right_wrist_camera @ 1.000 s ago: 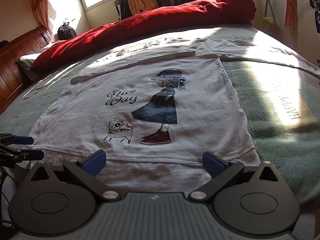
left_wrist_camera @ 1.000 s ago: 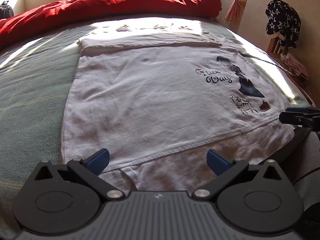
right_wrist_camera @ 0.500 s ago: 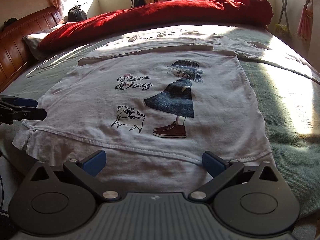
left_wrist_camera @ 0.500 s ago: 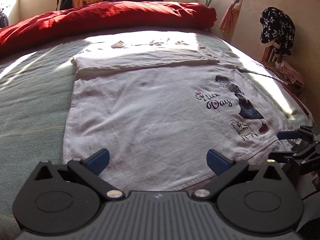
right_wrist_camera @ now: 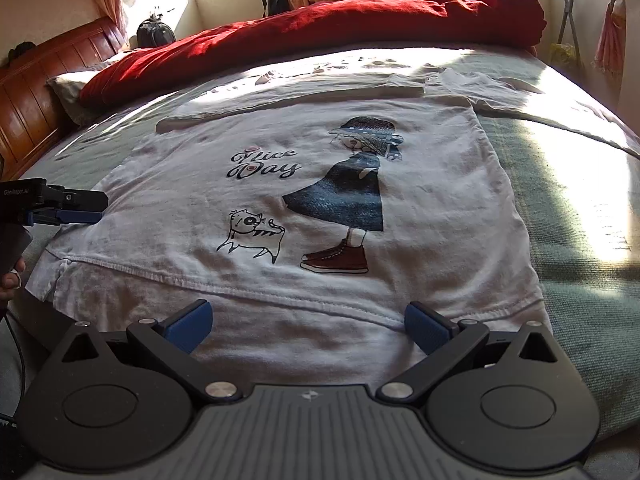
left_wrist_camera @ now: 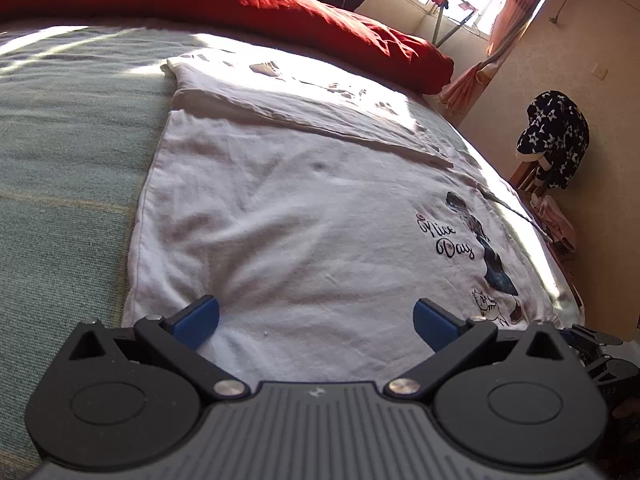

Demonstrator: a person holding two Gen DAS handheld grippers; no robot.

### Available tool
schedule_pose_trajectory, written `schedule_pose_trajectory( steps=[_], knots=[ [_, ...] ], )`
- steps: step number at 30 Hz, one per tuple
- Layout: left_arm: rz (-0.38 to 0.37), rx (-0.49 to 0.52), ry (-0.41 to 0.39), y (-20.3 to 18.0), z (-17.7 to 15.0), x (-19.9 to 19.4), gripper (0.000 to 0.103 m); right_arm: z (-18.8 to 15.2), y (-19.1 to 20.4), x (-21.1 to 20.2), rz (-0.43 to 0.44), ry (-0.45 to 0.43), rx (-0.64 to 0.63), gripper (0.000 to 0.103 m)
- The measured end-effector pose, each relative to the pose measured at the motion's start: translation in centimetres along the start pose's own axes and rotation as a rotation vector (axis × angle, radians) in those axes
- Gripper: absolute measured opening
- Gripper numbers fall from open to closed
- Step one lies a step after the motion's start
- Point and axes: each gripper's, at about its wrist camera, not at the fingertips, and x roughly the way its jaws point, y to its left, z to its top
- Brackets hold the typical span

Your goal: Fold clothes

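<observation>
From my left wrist camera, I see the white T-shirt (left_wrist_camera: 304,232) lying flat on the green bed cover (left_wrist_camera: 68,184). My left gripper (left_wrist_camera: 316,316) is wide open and holds nothing. Its blue fingertips (left_wrist_camera: 198,318) sit low over the near part of the shirt, and I cannot tell if they touch it. If I close here, I may pinch only the top layer. Then the shirt would come apart as I lift, and the fold would be messy. I might also grab the bed cover under it and drag that too. Another white cloth (left_wrist_camera: 280,100) lies just past the shirt, touching its far end. A big fold could land on it and mix the two up.

From my right wrist camera, I see the girl and cat picture (right_wrist_camera: 320,208) on the shirt. My right gripper (right_wrist_camera: 308,320) is open too, with nothing in it, just above the hem (right_wrist_camera: 256,292). Two layers show here, and the lower one sticks out. If I catch just one, the edges will not match. My two grippers are also at different spots, so if they lift unevenly the shirt may twist. The red blanket (right_wrist_camera: 320,28) is far away and should not get in the way.
</observation>
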Motion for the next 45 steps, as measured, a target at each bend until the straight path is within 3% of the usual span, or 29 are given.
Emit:
schedule_pose_trajectory(
  steps=[7, 14, 21, 23, 28, 36, 45],
  knots=[
    [-0.003, -0.018, -0.077, 0.0, -0.9, -0.4, 0.102, -0.1, 0.0, -0.1, 0.005, -0.008, -0.001, 0.103],
    [0.060, 0.047, -0.037, -2.7, 0.3, -0.9, 0.102, 0.1, -1.3, -0.7, 0.061, -0.030, 0.077, 0.103],
    [0.020, 0.138, -0.018, -6.1, 0.7, 0.9, 0.102, 1.2, -2.3, -1.6, 0.064, -0.077, 0.118, 0.103],
    [0.038, 0.113, 0.032, -5.7, 0.0, 2.6, 0.102, 0.8, -3.0, -1.0, 0.068, -0.050, 0.150, 0.103],
    [0.050, 0.120, 0.009, -5.8, -0.8, 2.8, 0.102, 0.3, -3.3, -1.0, 0.084, -0.062, 0.137, 0.103],
    [0.010, 0.029, -0.025, -4.7, -0.8, 2.4, 0.102, -0.2, -4.0, -1.1, 0.117, -0.094, 0.181, 0.103],
    [0.000, 0.052, -0.013, -4.6, -0.7, 2.6, 0.102, -0.2, -4.2, -0.9, 0.112, -0.103, 0.233, 0.103]
  ],
)
